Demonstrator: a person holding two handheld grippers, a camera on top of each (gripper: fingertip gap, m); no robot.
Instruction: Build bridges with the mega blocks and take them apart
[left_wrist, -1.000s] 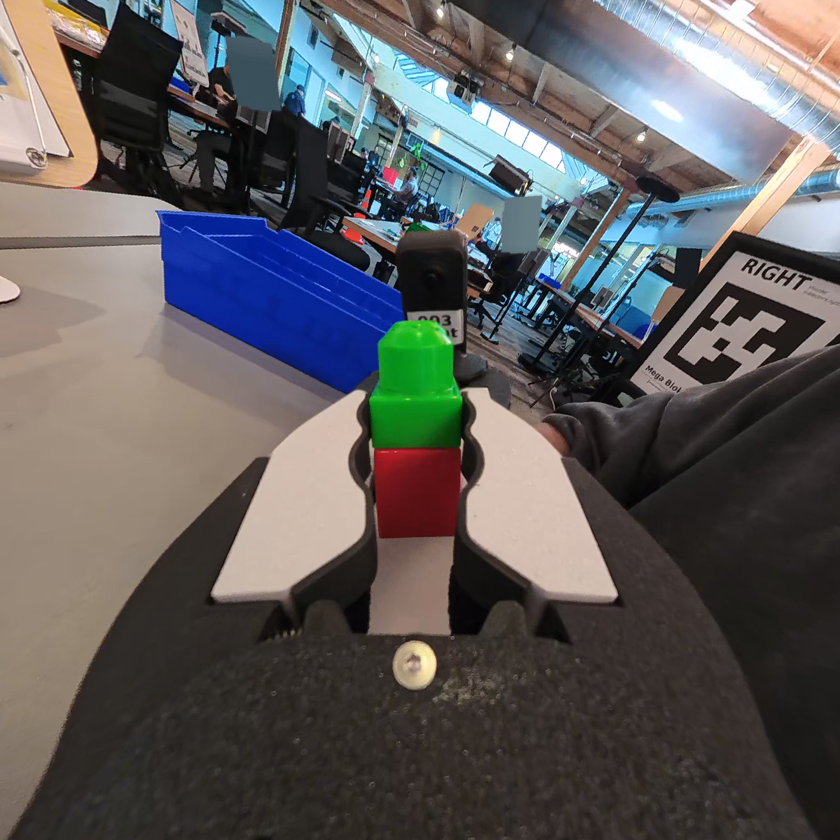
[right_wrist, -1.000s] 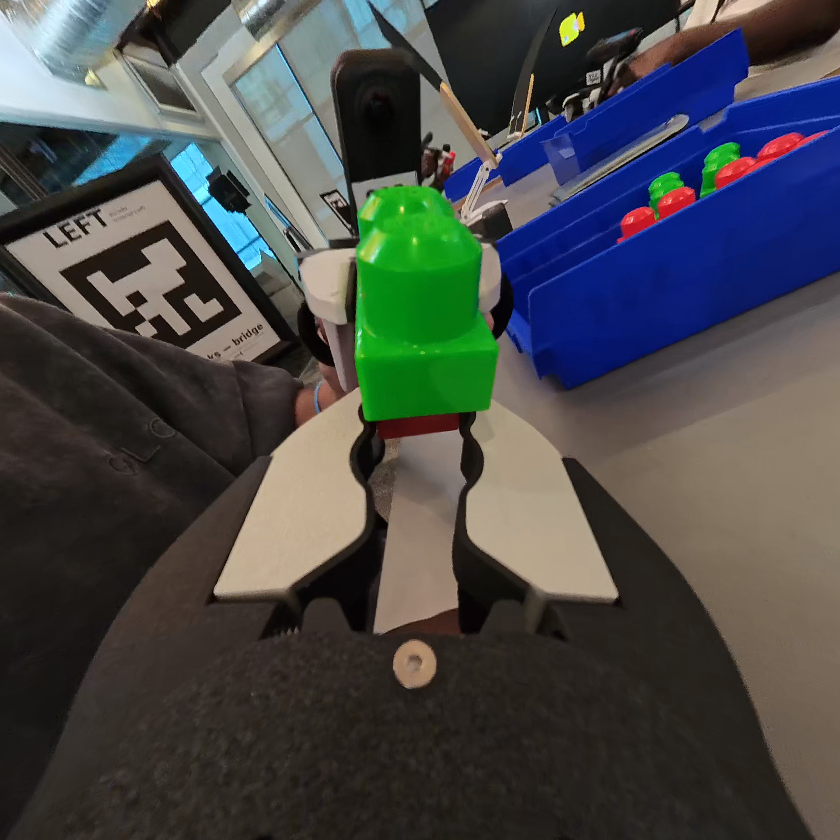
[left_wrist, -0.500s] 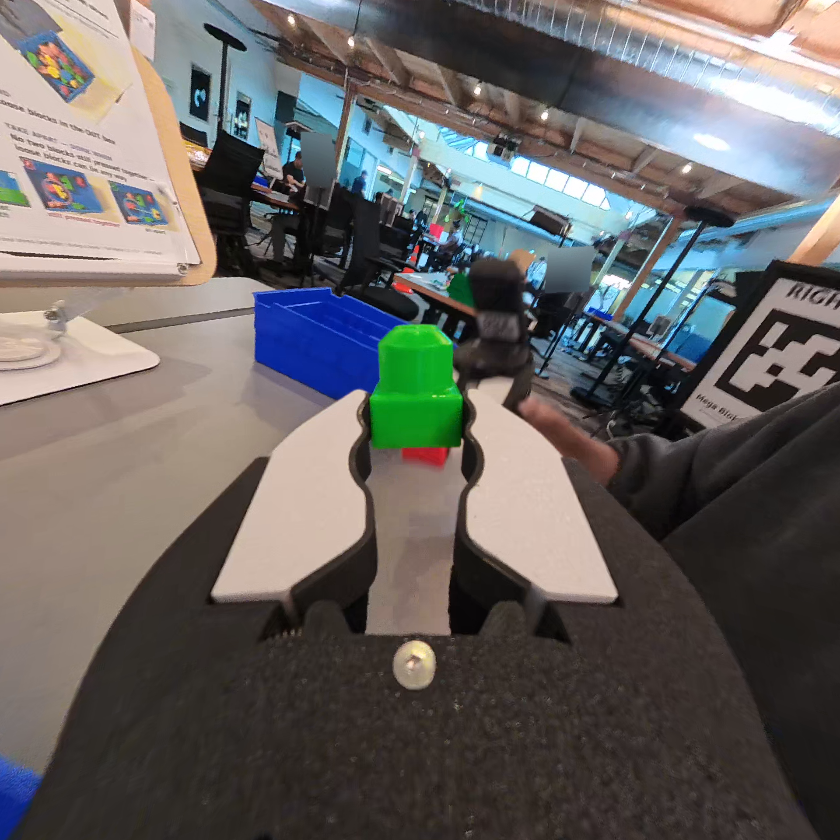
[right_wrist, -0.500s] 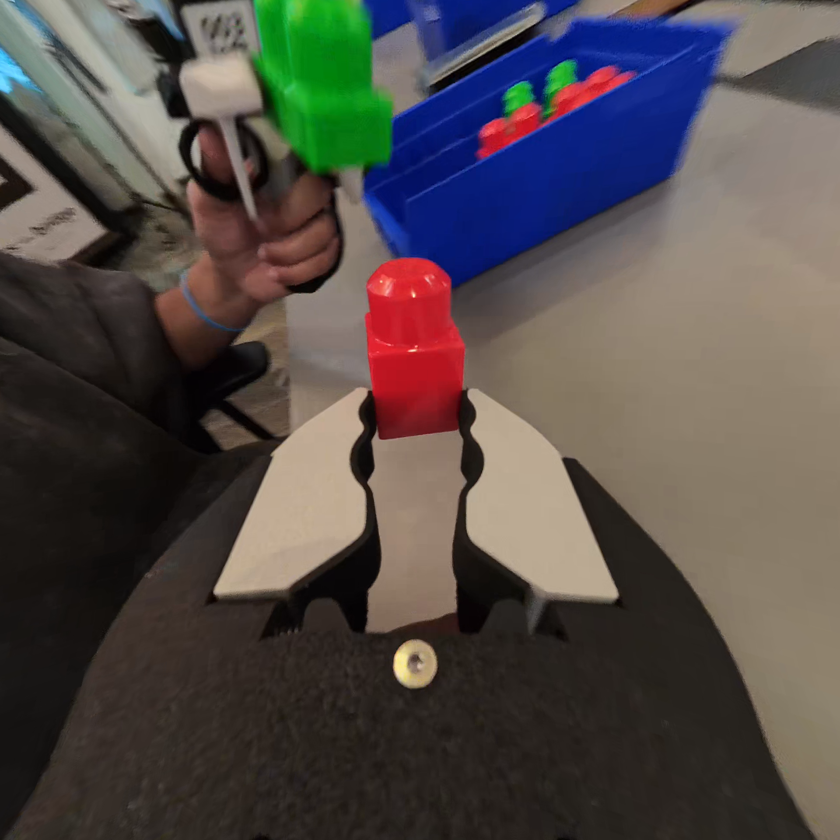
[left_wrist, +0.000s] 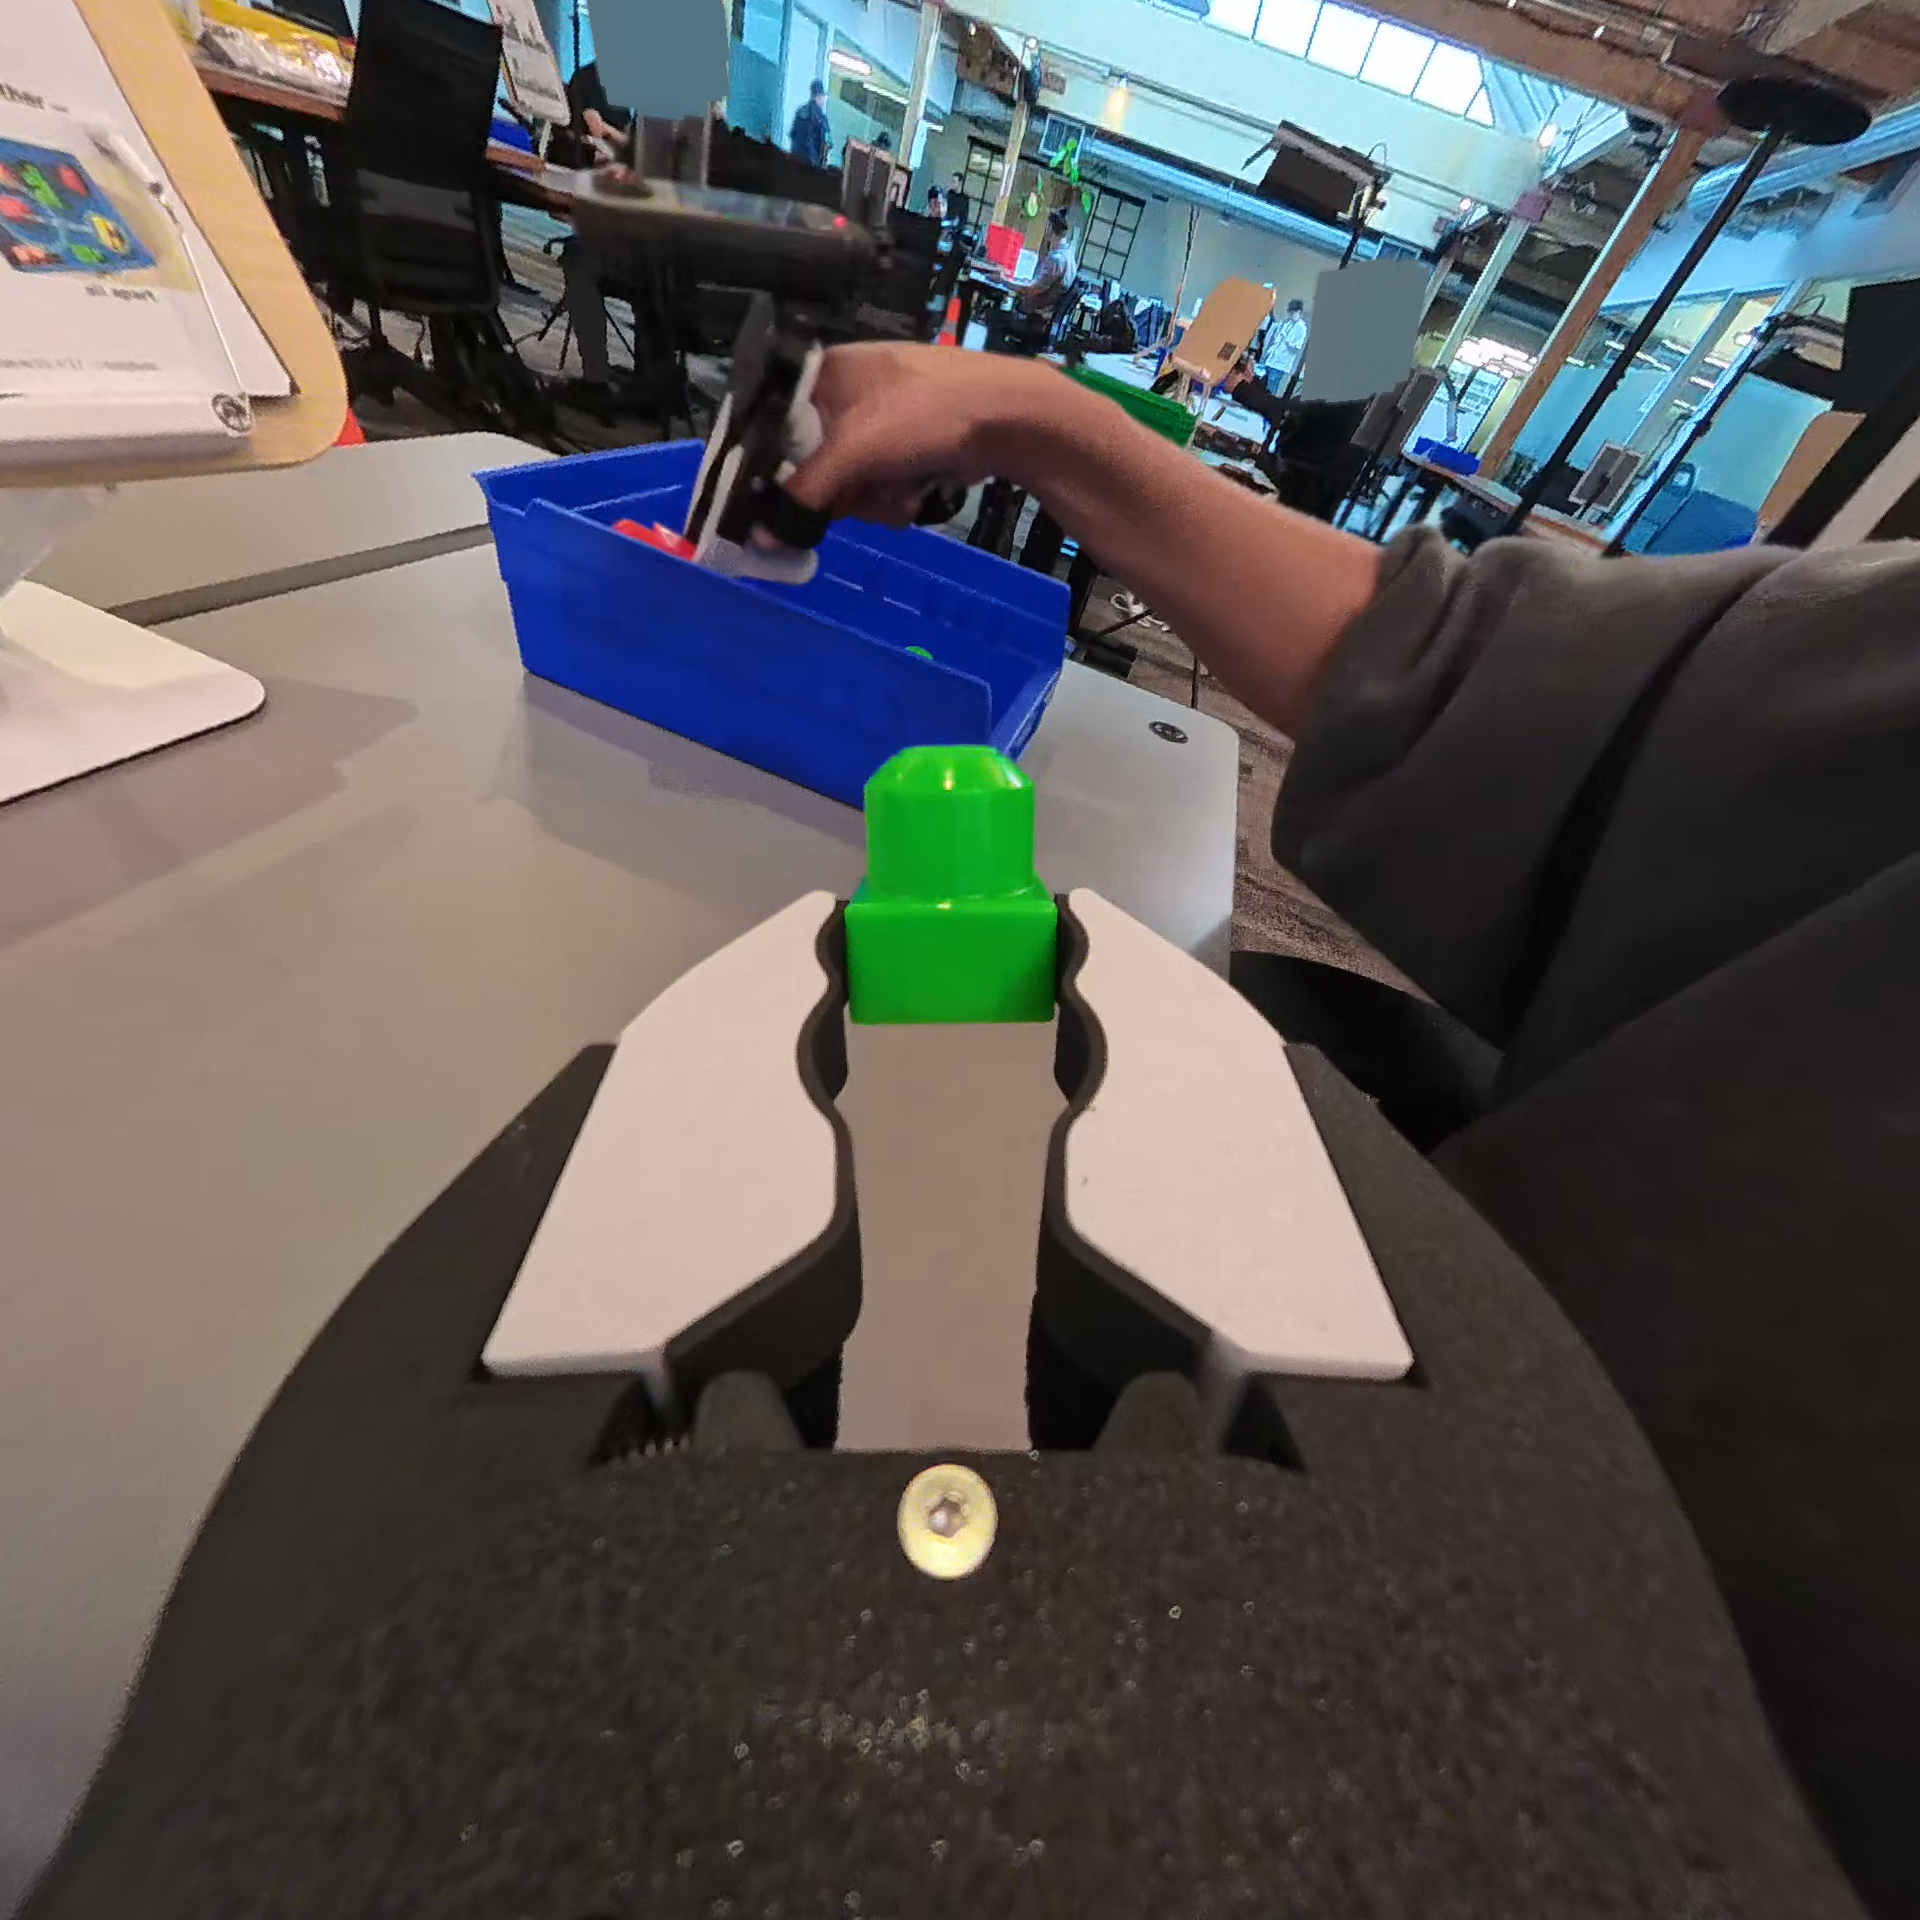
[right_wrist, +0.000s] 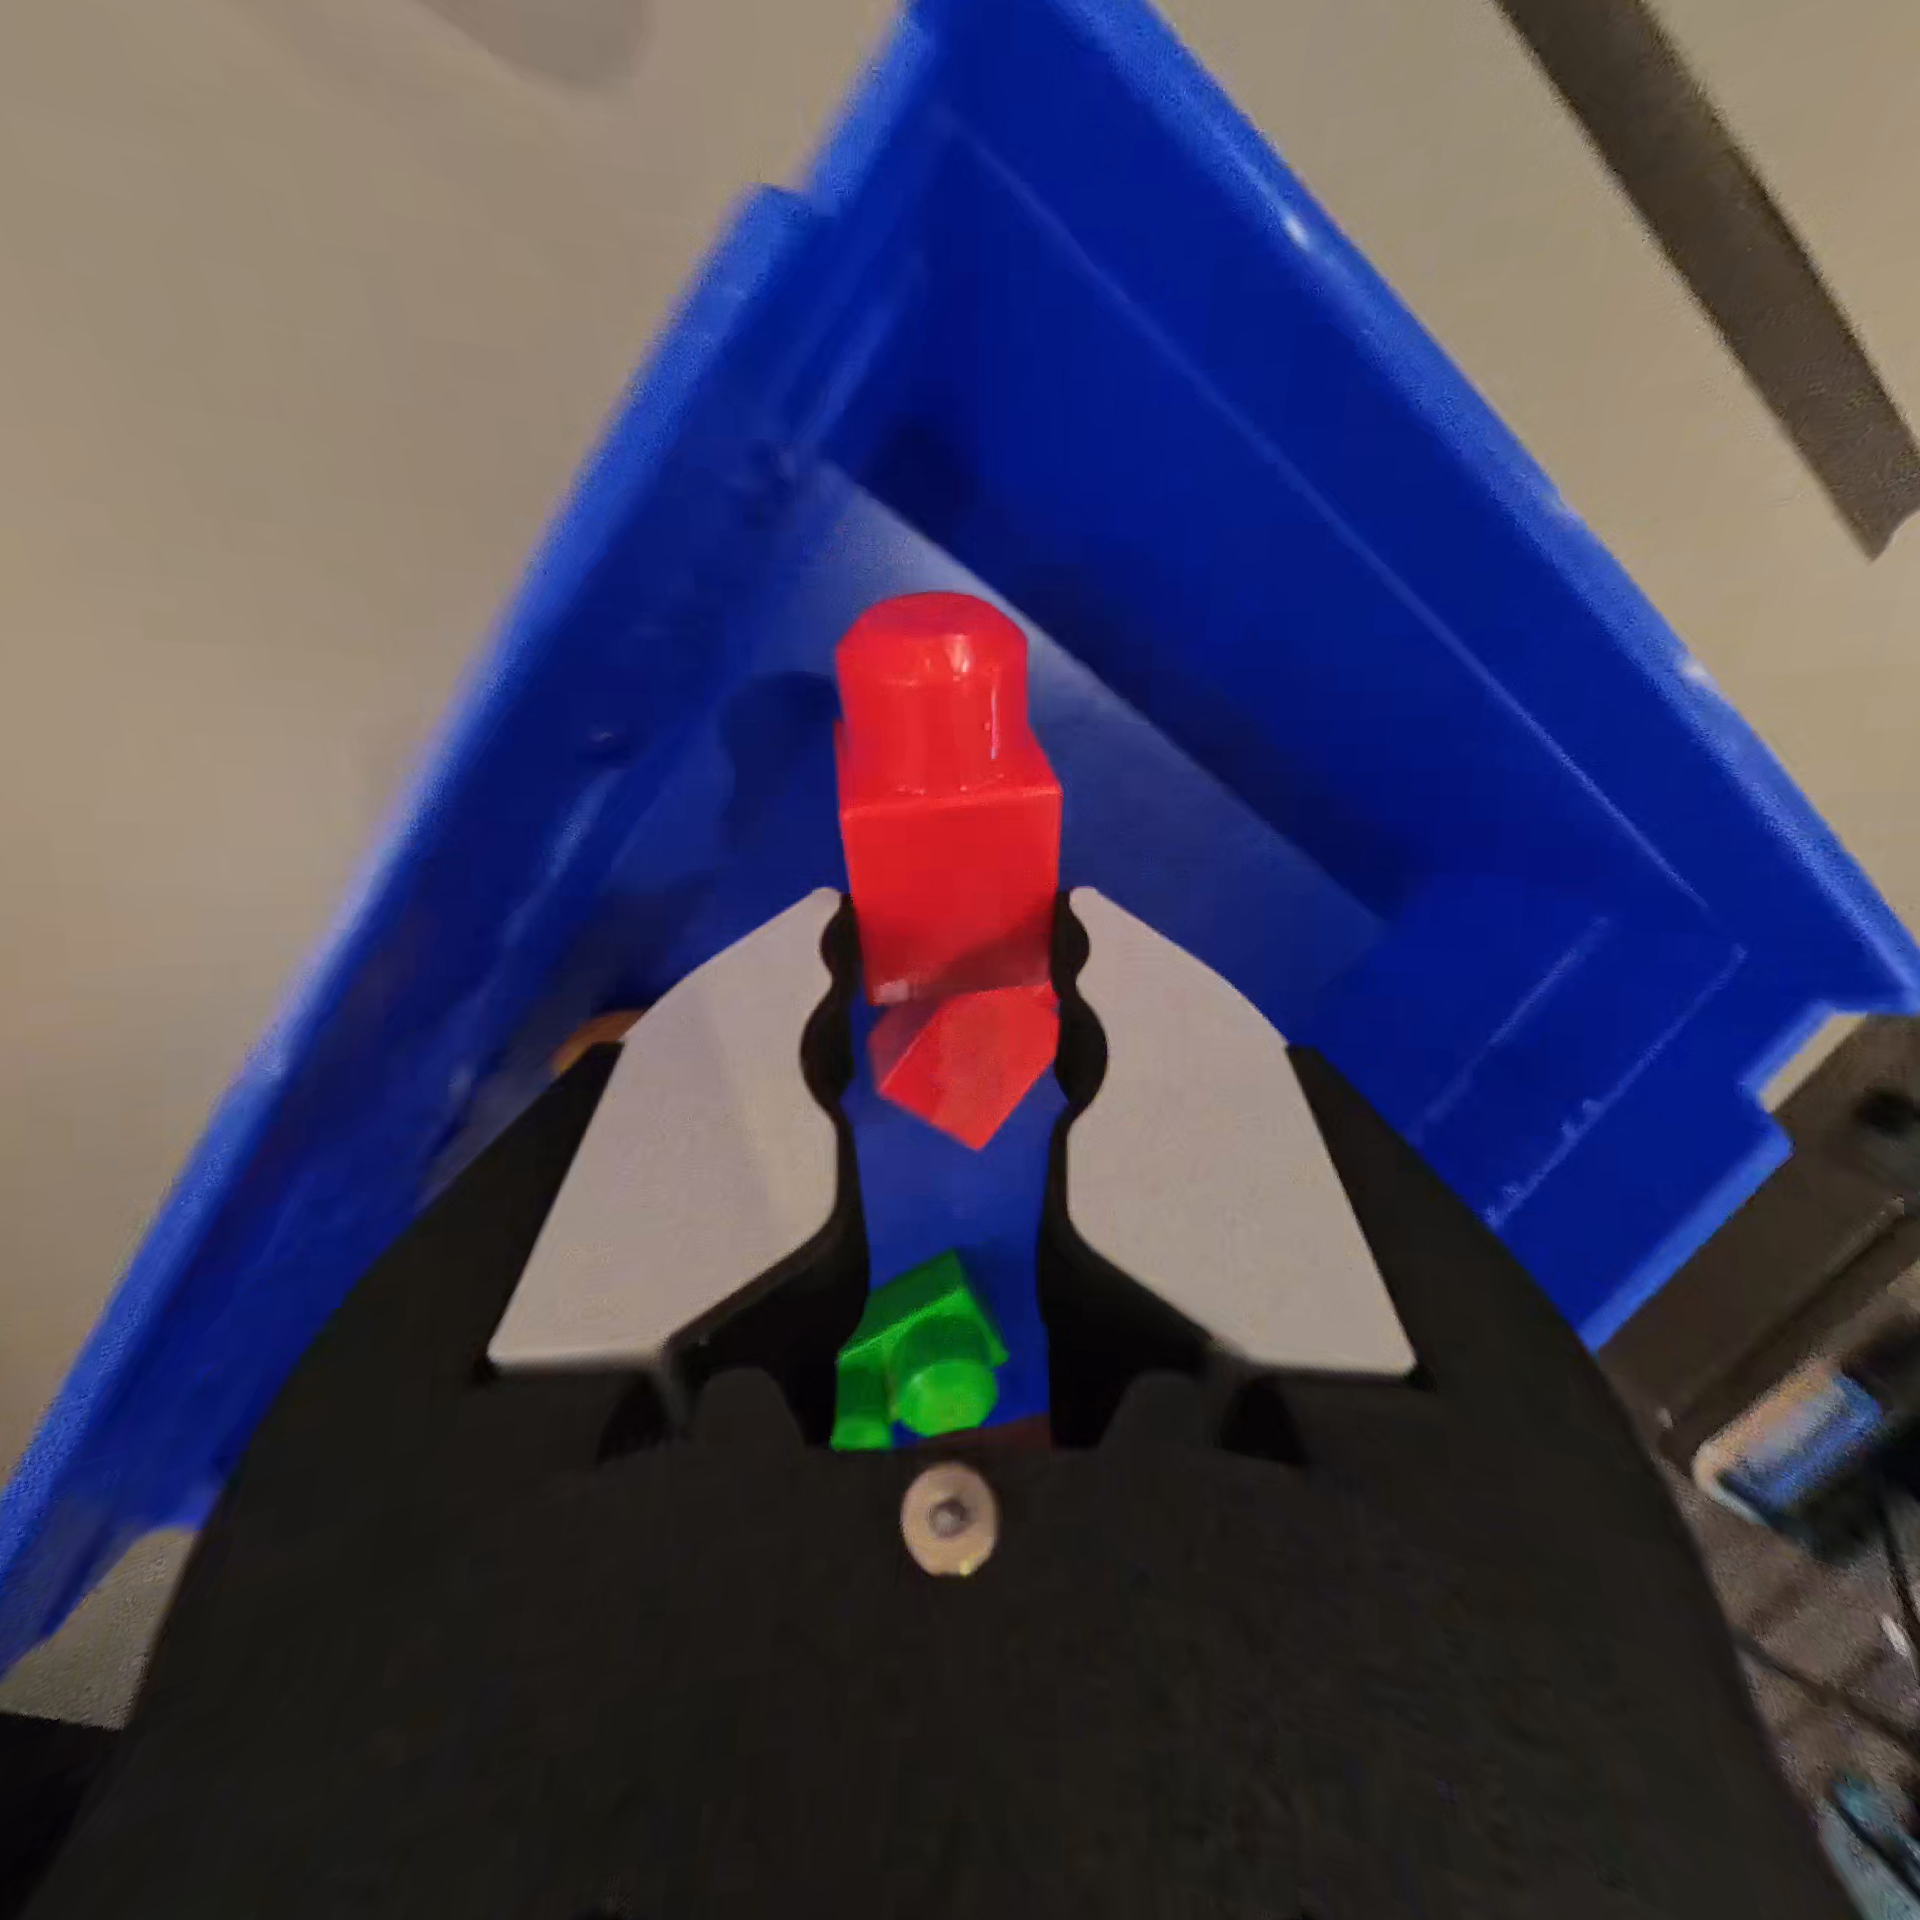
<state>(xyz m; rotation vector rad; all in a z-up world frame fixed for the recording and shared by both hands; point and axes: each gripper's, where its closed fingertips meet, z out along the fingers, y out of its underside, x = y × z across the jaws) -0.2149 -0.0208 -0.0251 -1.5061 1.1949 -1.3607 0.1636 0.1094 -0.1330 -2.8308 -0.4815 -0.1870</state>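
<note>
1. Gripping a single green mega block (left_wrist: 951, 935) at its square base, the left gripper (left_wrist: 951, 961) is clenched on it between its two white fingers (left_wrist: 717, 1122), with the block's round stud pointing away from the camera.
2. That block is held above the near part of the grey table (left_wrist: 260, 1018), short of the blue bin (left_wrist: 769, 665), which sits farther back and a little left of centre.
3. Seen from the left wrist view, the right gripper (left_wrist: 753, 551) points down into the bin, held by a bare hand (left_wrist: 883, 436) whose forearm comes out of a dark grey sleeve (left_wrist: 1558, 748) at the right.
4. From the right wrist view, the right gripper (right_wrist: 951, 935) is closed on a red mega block (right_wrist: 945, 821), pinched at its base by the fingertips, stud pointing away.
5. This red block hangs over the inside of the blue bin (right_wrist: 1299, 540), near one of its corners.
6. Lying loose on the bin floor below are another red block (right_wrist: 966, 1070), tilted, and nearer the camera a green block (right_wrist: 925, 1361) on its side.
7. An instruction sheet on a white stand (left_wrist: 114, 249) occupies the far left of the table.
</note>
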